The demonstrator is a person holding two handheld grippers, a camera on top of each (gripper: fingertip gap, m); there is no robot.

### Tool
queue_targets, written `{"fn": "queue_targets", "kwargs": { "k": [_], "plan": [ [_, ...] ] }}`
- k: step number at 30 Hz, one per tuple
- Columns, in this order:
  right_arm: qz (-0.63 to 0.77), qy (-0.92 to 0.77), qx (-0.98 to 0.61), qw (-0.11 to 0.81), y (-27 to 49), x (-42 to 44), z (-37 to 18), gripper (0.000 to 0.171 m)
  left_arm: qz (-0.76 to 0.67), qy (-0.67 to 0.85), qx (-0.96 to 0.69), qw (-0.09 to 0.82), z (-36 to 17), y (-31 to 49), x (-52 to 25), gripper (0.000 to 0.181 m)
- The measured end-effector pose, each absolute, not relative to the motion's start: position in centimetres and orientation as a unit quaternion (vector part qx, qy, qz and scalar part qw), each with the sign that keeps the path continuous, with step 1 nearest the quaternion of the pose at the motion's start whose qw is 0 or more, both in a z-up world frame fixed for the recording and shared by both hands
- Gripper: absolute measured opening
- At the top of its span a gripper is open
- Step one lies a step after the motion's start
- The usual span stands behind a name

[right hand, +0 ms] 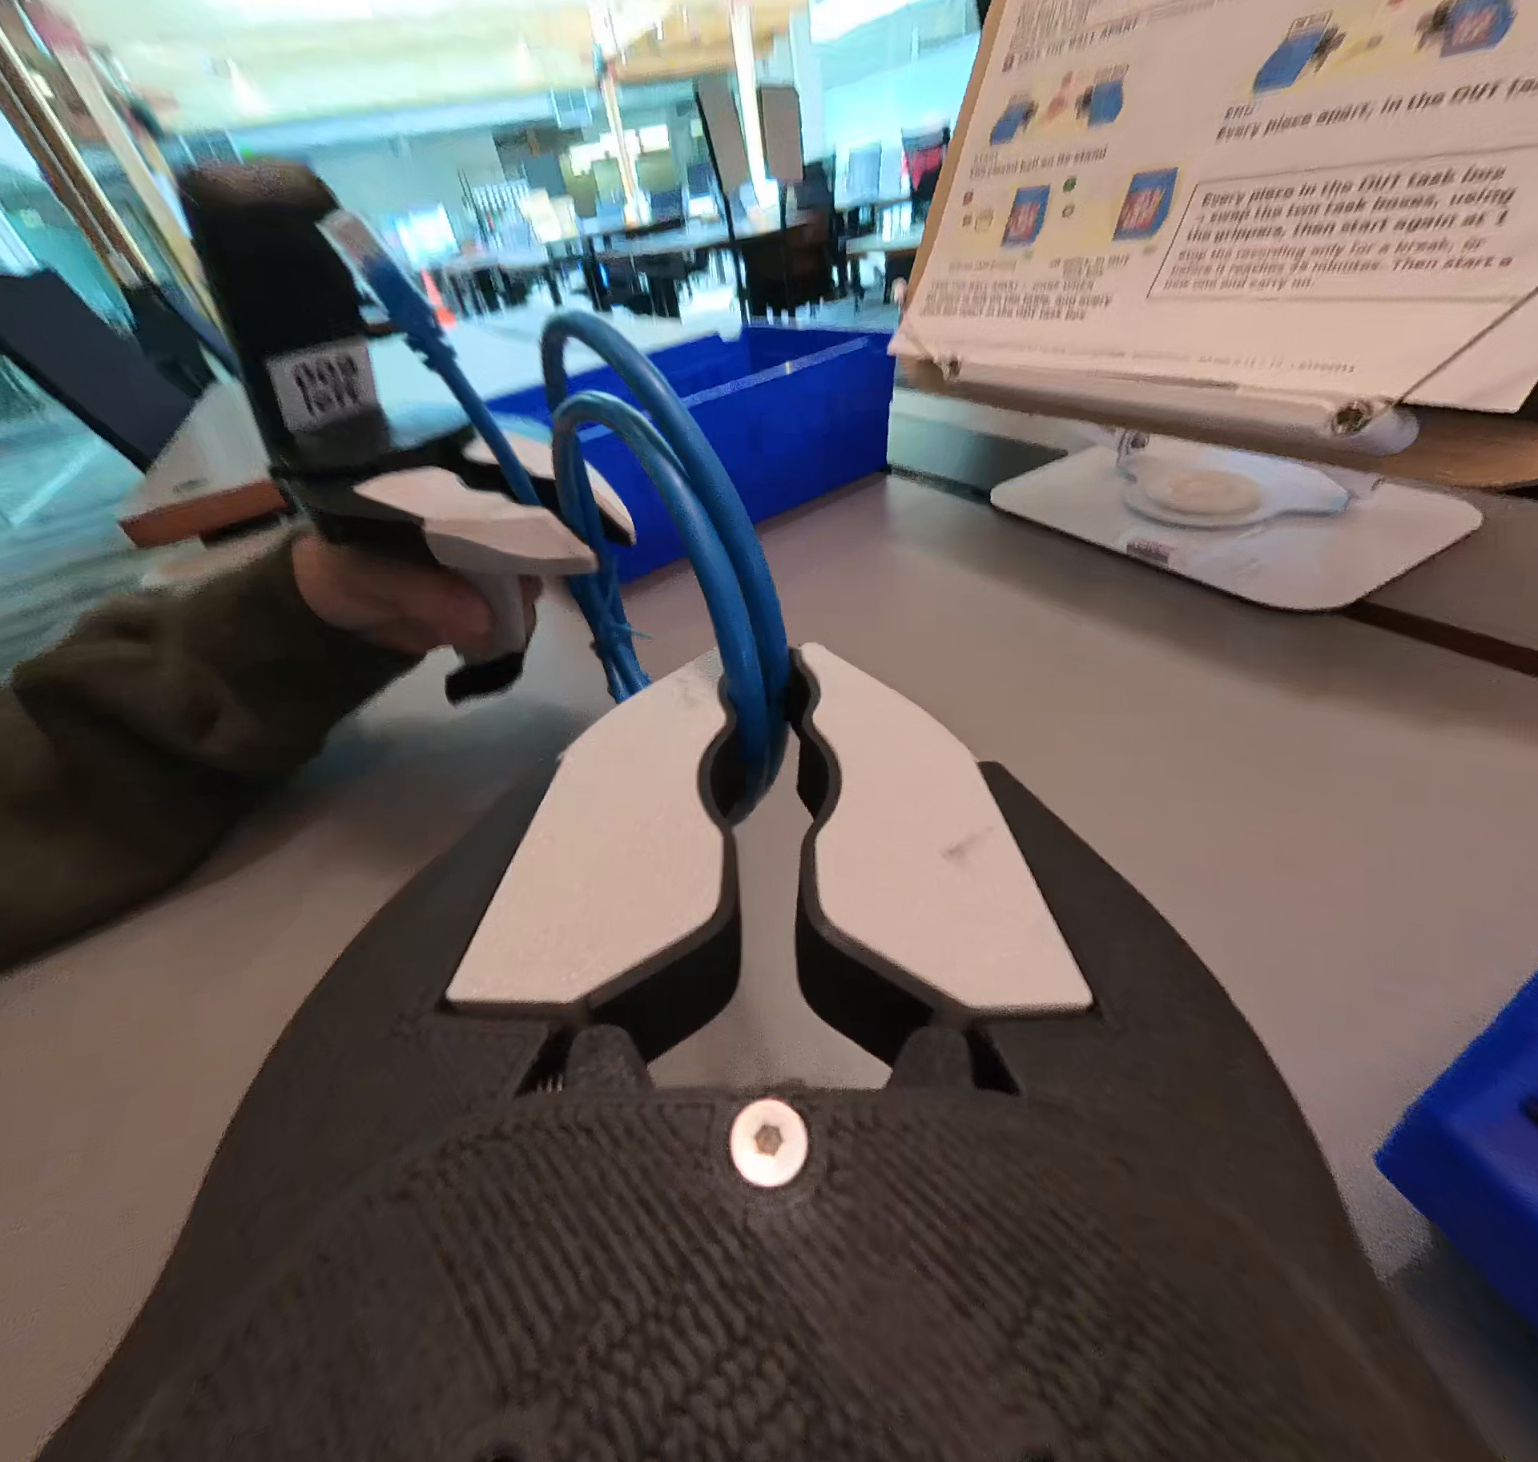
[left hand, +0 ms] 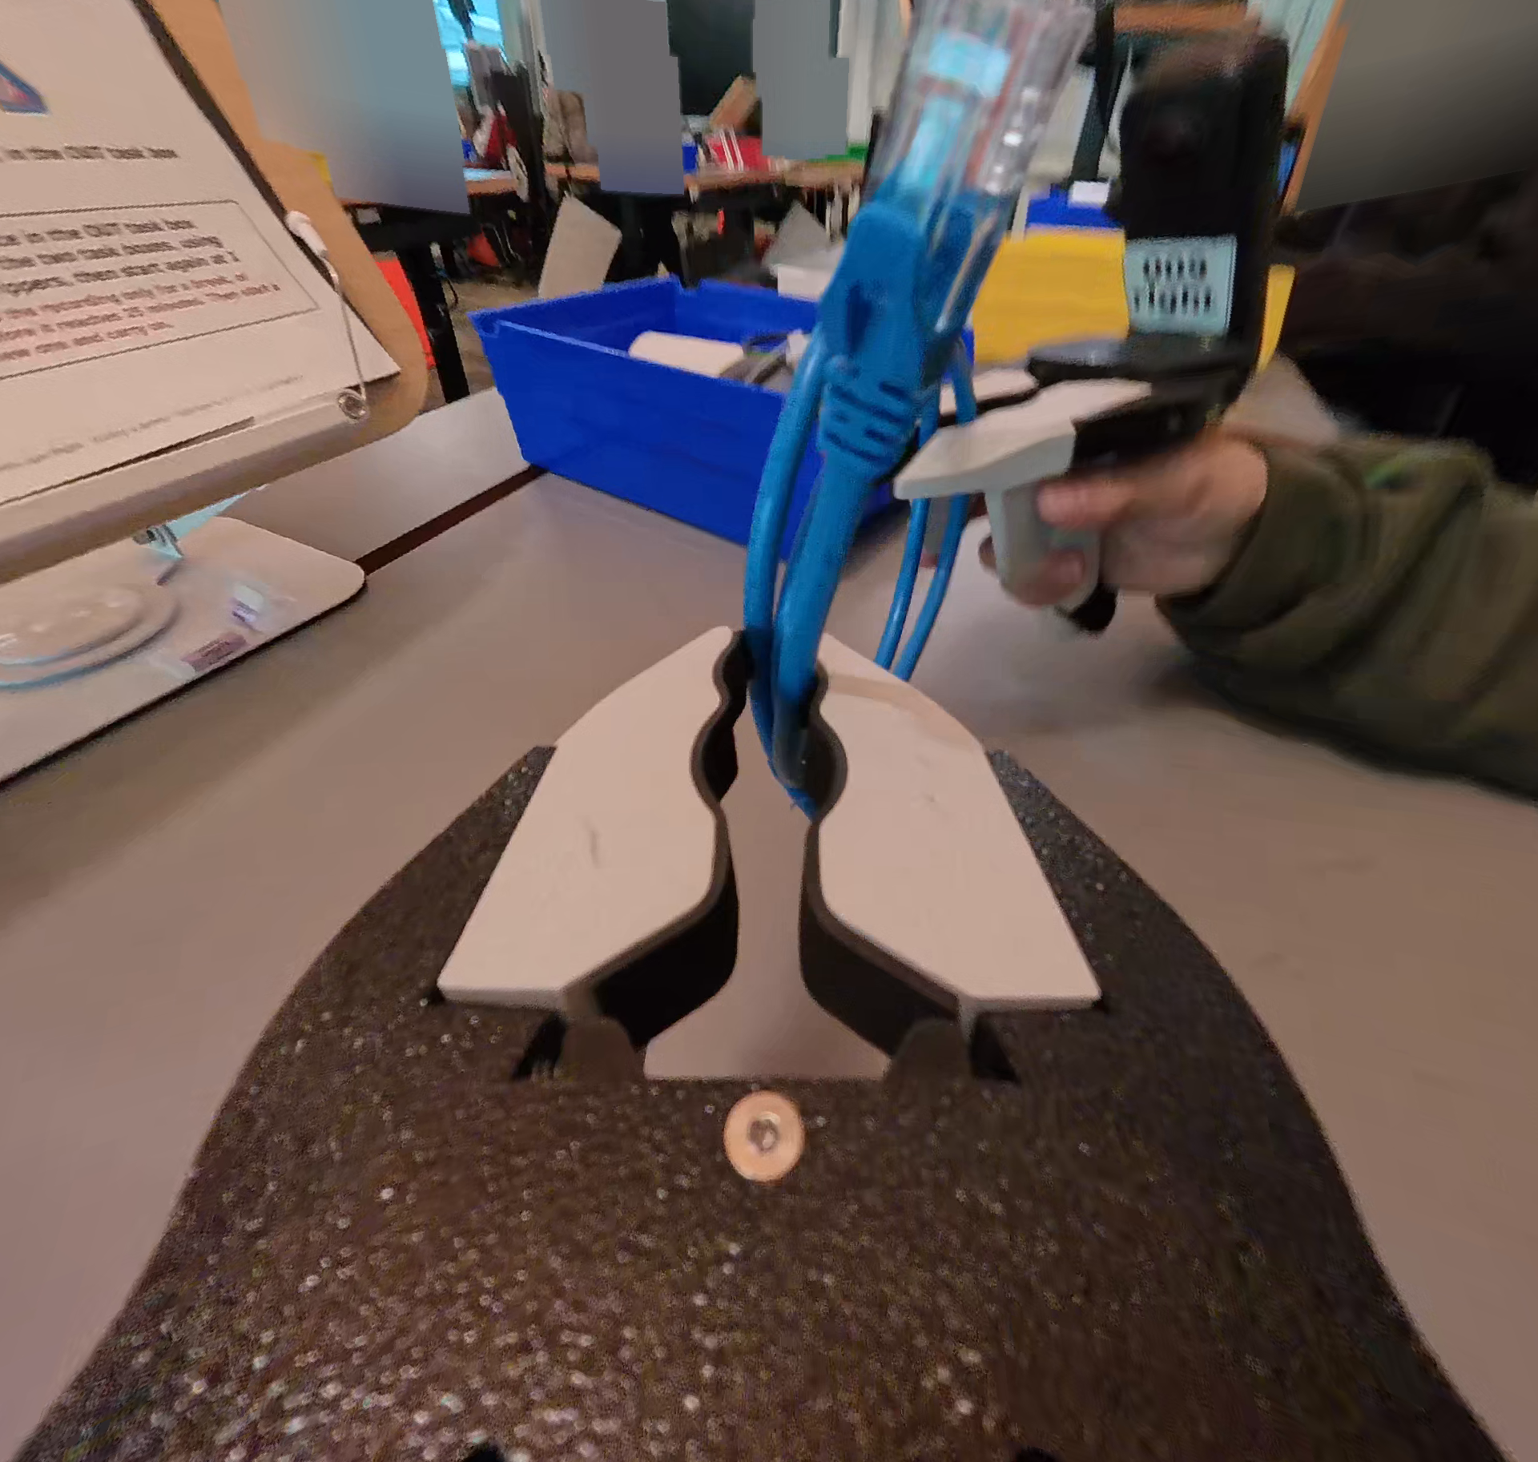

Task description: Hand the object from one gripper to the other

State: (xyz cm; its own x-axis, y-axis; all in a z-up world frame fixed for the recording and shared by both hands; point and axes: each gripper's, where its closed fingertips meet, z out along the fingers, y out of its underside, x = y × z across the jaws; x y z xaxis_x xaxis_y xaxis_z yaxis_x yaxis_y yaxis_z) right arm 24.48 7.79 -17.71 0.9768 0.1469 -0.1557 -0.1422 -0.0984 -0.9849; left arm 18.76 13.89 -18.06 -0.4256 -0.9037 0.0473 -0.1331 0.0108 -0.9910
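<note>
The cable (left hand: 840, 523) is bright blue with a clear plug. Pale grey fingers (left hand: 599, 856) sit on a speckled black body. Bin (left hand: 616, 415) deep blue, table (left hand: 466, 723) plain grey, sleeve (left hand: 1365, 581) olive green.

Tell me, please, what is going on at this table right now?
A person is passing a coiled blue network cable between two tools above a grey table. The left hand-held gripper is shut on one part of the bundle, with a clear plug pointing upward. The right hand-held gripper is shut on the cable's loops. Both grip the cable at once, so the handover is midway and neither has let go. A blue bin and an instruction sheet on a stand sit behind.
</note>
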Motion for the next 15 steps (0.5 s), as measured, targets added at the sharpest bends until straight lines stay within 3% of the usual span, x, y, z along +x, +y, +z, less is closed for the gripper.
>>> {"fn": "queue_targets", "kwargs": {
  "k": [2,4,6,8,13,15],
  "plan": [
    [0.127,0.013,-0.693,0.709,7.6,24.3,-16.2,0.02,-0.611,0.575,-0.433,0.33,-17.1,14.4,19.0,0.011],
    [0.147,0.033,-0.67,0.727,7.7,24.4,-15.5,0.044,-0.655,0.503,-0.459,0.327,-15.9,15.5,19.3,0.011],
    [0.154,0.043,-0.68,0.716,8.1,24.3,-16.2,0.069,-0.702,0.425,-0.475,0.318,-14.9,16.6,19.3,0.011],
    [0.16,0.039,-0.698,0.697,8.8,23.5,-17.2,0.081,-0.74,0.361,-0.48,0.303,-14.2,17.4,19.2,0.011],
    [0.196,0.046,-0.701,0.684,10.5,19.9,-18.1,0.073,-0.817,0.278,-0.448,0.231,-13.1,15.9,19.2,0.01],
    [0.212,0.059,-0.686,0.693,10.8,19.0,-17.5,0.063,-0.822,0.287,-0.444,0.211,-13.4,14.5,19.5,0.01]
  ]
}}
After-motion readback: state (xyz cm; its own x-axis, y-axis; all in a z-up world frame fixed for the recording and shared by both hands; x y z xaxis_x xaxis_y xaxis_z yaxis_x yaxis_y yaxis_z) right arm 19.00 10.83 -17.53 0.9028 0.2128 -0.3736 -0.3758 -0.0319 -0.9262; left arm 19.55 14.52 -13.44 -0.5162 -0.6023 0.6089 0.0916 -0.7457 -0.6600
